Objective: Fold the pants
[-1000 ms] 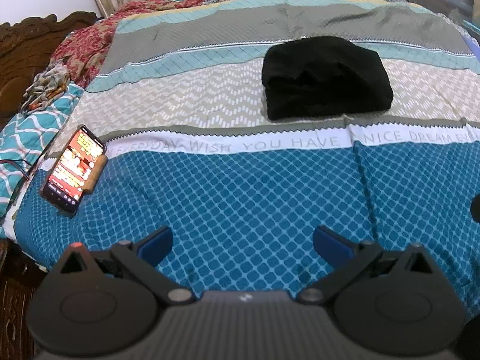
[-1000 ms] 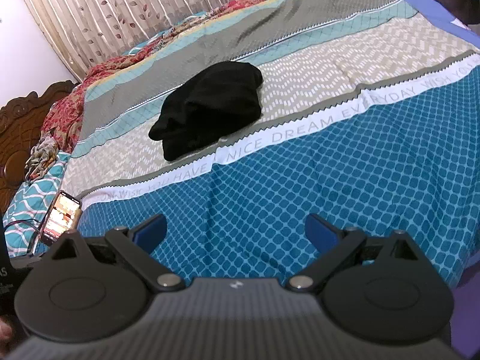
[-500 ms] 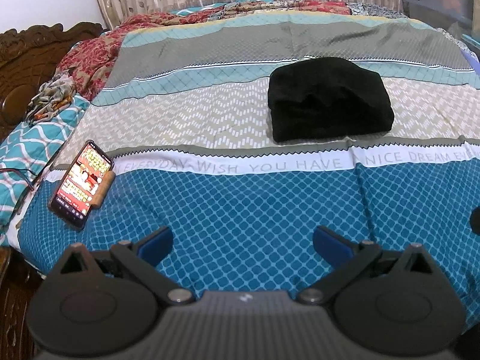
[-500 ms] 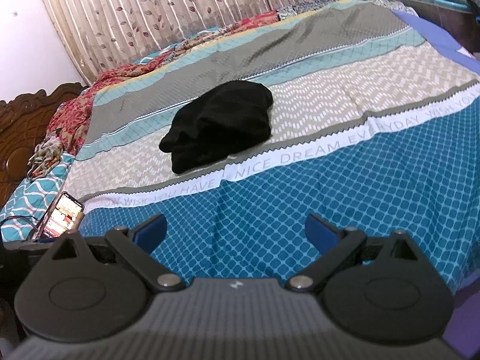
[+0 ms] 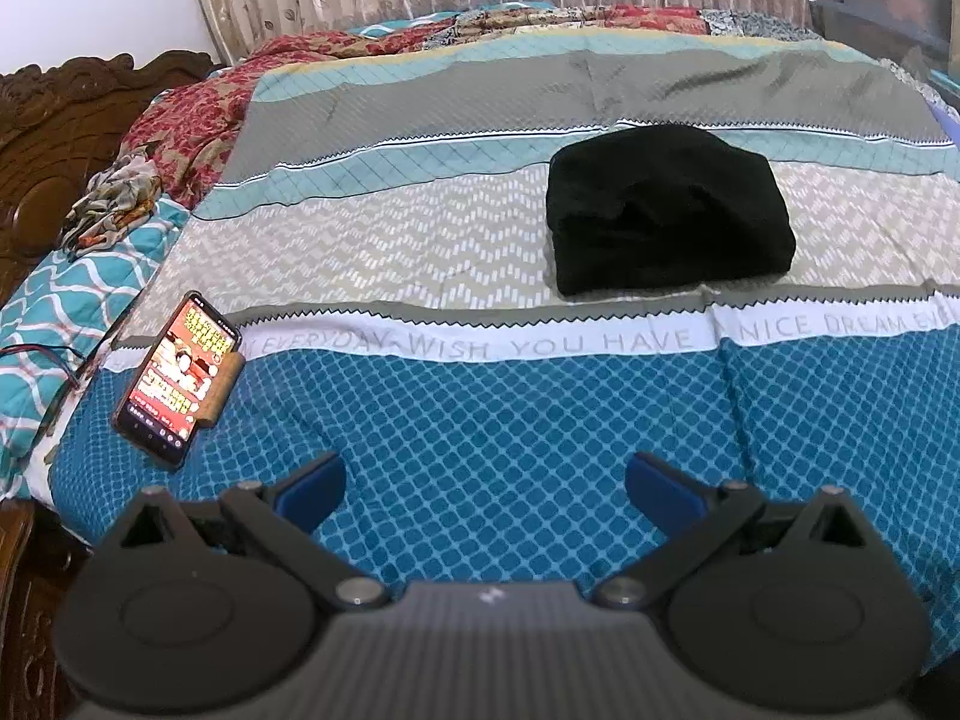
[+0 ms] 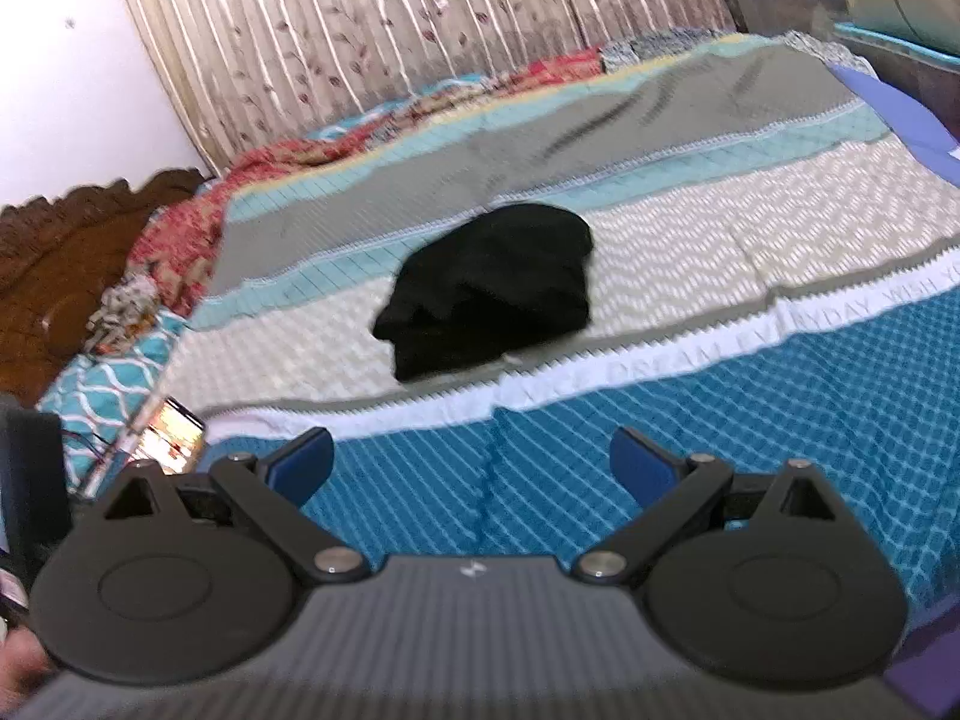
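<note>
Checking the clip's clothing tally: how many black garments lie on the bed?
1: the folded black pants on the beige zigzag band of the bedspread, beyond both open grippers. None appears hidden.

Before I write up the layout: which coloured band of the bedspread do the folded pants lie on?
The beige zigzag band; the black pants sit there, beyond the white lettered strip and the blue diamond band.

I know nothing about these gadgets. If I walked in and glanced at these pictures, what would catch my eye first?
Probably the black pants, a compact dark bundle lying on the pale zigzag stripe in the middle of the patterned bedspread. Next, the lit phone near the bed's left edge, propped on a small stand. Close to the camera, the left gripper and right gripper both hang open over the blue section, touching nothing.
</note>
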The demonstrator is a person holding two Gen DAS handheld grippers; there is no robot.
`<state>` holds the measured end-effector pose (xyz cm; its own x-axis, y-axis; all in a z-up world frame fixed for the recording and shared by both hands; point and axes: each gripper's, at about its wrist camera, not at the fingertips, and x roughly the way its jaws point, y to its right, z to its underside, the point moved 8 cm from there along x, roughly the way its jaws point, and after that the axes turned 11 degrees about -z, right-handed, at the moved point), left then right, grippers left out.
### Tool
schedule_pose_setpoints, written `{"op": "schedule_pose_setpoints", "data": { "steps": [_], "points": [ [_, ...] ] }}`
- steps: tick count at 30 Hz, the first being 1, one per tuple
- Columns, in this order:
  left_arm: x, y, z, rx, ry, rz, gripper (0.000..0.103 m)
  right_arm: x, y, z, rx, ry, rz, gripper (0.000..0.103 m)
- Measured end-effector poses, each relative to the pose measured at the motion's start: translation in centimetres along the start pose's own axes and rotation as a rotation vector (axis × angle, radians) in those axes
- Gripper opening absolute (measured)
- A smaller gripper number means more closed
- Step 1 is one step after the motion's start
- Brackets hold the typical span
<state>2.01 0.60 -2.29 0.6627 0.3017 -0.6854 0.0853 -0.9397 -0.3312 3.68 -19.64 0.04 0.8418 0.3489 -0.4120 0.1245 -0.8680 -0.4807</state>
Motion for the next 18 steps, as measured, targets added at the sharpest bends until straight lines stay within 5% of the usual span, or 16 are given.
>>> {"op": "schedule_pose_setpoints", "data": {
  "steps": [18],
  "points": [
    [0.2, -0.9, -0.3, 0.007, 0.025, -0.058, 0.103, 1.1, 0.2, 2.1, 0.06, -0.042, 0.0, 0.1]
  ]
}}
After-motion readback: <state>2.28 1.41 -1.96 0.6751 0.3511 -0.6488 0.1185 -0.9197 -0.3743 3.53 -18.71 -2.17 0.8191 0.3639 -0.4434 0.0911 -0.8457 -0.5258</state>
